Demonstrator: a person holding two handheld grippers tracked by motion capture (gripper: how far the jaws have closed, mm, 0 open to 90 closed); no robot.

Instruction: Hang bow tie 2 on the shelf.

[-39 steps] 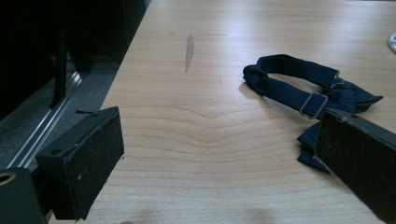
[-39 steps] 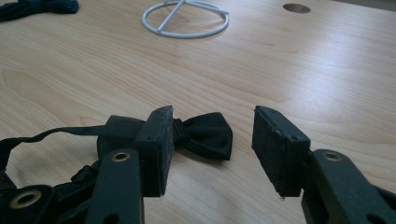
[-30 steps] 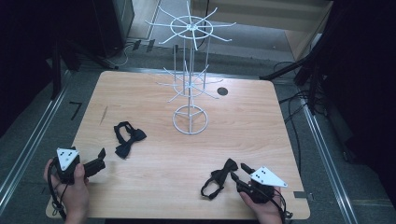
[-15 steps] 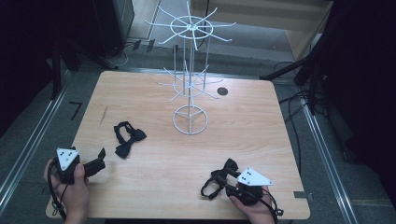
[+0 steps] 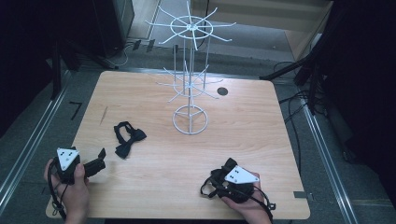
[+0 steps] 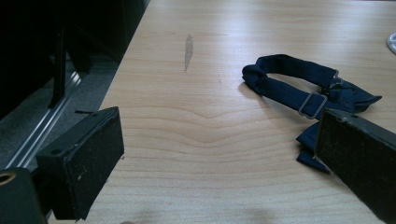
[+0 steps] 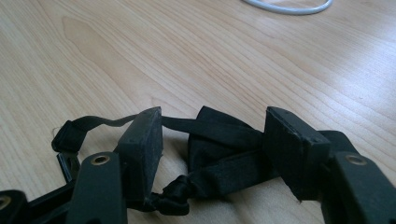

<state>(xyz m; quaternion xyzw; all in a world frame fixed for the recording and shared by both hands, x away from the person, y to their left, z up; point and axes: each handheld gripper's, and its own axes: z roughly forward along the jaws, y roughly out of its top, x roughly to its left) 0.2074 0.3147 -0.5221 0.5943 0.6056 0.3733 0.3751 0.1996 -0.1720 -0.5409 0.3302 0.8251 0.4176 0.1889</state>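
Observation:
A black bow tie lies near the table's front edge, between the jaws of my right gripper. Those jaws have just been opening; the pads stand apart from the tie's knot, while its strap runs past the left jaw. In the high view the right gripper covers most of that tie. A second dark bow tie lies at the left of the table. My left gripper is open just short of it, and its own view shows that tie ahead to the right of the left gripper.
A white wire display rack with hook arms stands at the middle back on a ring base. A dark round hole sits in the wooden table behind it. Metal rails and cables run along the floor on both sides.
My right gripper has moved left over the front bow tie, and its jaws now straddle it. The left gripper and the left bow tie have kept their places.

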